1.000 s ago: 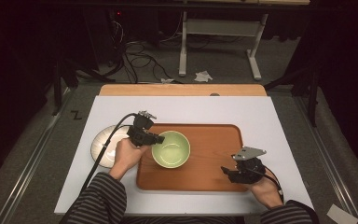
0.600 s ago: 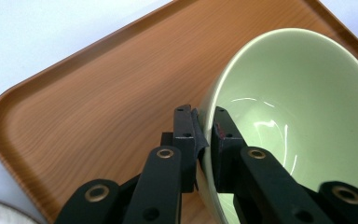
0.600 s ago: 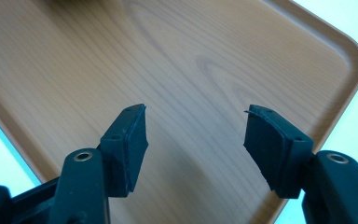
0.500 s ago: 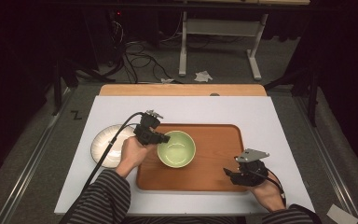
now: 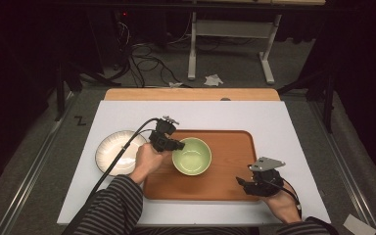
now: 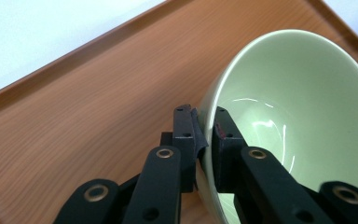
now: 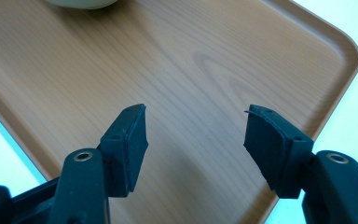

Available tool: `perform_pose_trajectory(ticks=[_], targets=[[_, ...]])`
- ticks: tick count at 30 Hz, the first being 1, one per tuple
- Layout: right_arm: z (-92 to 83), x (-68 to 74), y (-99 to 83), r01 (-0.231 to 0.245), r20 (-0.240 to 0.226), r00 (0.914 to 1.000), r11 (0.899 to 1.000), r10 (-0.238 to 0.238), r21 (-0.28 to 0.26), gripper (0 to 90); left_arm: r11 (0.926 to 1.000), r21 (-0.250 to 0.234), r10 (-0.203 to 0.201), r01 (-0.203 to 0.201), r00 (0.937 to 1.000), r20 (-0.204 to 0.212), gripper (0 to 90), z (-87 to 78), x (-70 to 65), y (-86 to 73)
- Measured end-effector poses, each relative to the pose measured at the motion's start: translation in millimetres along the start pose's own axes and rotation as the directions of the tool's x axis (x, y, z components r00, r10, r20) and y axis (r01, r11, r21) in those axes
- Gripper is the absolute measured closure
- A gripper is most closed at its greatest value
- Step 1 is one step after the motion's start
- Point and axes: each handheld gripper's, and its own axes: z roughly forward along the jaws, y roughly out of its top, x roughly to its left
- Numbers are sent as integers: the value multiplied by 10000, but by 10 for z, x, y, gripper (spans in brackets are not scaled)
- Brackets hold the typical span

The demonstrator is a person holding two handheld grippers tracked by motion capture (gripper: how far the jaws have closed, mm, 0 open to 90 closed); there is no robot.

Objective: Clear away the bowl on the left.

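No readable labels; one green bowl (image 5: pixel 191 155) at frame centre, clamped at its rim by the left gripper (image 5: pixel 175 145); right gripper (image 7: pixel 193 135) gapes apart over one wooden tray (image 5: pixel 225 176); one white plate (image 5: pixel 115 152) at left

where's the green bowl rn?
High view: the green bowl sits on the wooden tray, left of its centre, right of the white plate, its near rim clamped by the left gripper.

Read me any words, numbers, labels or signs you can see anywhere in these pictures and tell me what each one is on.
"Z": a single dark mark on the grey floor beside the table's left edge, seen in the high view; it reads like that letter, though it may be just a tape mark.
No print shows on the green bowl, the wooden tray, the white plate or either gripper.
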Motion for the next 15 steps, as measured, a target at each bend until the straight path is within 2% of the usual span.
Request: perform_pose_trajectory(ticks=[15], targets=[[0, 7, -8, 5, 11, 10000, 10000, -5, 63, 406, 9995, -37, -324, 324, 9995, -66, 831, 121, 4, 8]])
